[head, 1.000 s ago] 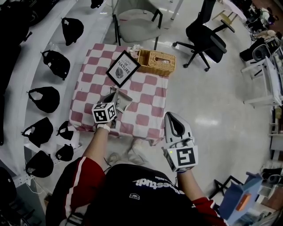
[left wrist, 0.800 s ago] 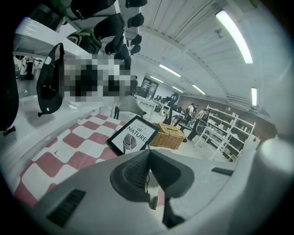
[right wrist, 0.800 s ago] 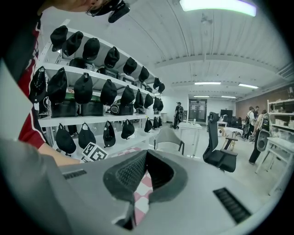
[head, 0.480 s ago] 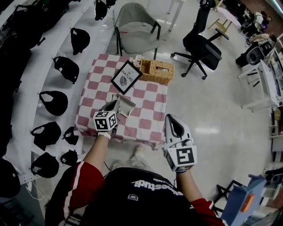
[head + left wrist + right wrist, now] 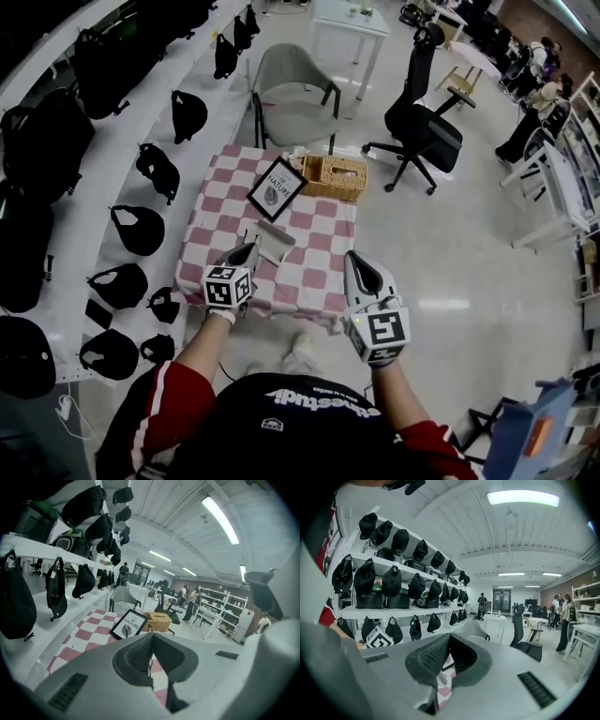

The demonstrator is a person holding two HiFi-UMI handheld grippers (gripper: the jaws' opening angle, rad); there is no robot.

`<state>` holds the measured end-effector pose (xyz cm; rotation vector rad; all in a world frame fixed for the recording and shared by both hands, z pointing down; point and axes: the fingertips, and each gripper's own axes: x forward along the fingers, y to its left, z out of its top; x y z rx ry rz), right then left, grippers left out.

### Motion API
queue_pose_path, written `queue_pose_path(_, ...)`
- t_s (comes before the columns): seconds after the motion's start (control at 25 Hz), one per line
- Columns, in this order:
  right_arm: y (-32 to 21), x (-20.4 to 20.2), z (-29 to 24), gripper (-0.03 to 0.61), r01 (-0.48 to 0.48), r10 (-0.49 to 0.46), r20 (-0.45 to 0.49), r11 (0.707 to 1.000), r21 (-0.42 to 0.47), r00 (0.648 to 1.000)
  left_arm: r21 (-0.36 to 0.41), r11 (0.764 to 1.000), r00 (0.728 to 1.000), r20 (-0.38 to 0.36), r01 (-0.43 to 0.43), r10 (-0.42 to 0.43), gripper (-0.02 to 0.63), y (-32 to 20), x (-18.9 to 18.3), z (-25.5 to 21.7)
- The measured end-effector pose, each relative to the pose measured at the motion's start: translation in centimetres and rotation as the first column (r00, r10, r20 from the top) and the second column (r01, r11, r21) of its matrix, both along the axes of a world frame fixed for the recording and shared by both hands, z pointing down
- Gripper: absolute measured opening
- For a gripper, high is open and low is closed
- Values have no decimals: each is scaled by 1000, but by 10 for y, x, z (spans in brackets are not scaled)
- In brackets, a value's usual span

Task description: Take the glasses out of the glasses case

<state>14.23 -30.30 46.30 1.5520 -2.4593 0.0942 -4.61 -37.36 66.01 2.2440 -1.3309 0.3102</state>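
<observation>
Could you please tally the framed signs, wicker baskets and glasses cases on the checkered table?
framed sign: 1
wicker basket: 1
glasses case: 1
Total: 3

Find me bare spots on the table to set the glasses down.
Free: cloth left of the frame and case, out to the left edge; cloth right of the case, nearer than the basket. Crowded: far edge, where frame and basket sit side by side.

Black shirt [image 5: 309,427], white lettering, red white-striped sleeves [image 5: 167,412], grey left gripper [image 5: 248,249], grey right gripper [image 5: 355,260], marker cubes [image 5: 228,287]
</observation>
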Motion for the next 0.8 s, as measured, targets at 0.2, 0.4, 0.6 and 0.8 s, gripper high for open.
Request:
queue_pose_path(0.2, 14, -10, -7, -6, 11, -11, 46, 1000, -5, 999, 58, 998, 1000, -14, -26, 27, 8, 22, -1, -32)
queue_pose_path(0.4, 32, -16, -13, -5, 5, -3, 71, 1000, -26, 997, 98, 994, 999, -17, -38, 40, 8, 42, -10, -63)
queue_pose_path(0.6, 47, -22, -20, -5, -14, 16, 93, 1000, -25, 996, 142, 989, 998, -36, -47, 52, 8, 56, -20, -88)
queue_pose_path(0.8, 65, -29, -28, -5, -31, 32, 103, 999, -17, 994, 189, 980, 996, -53, -67, 78, 8, 71, -26, -115)
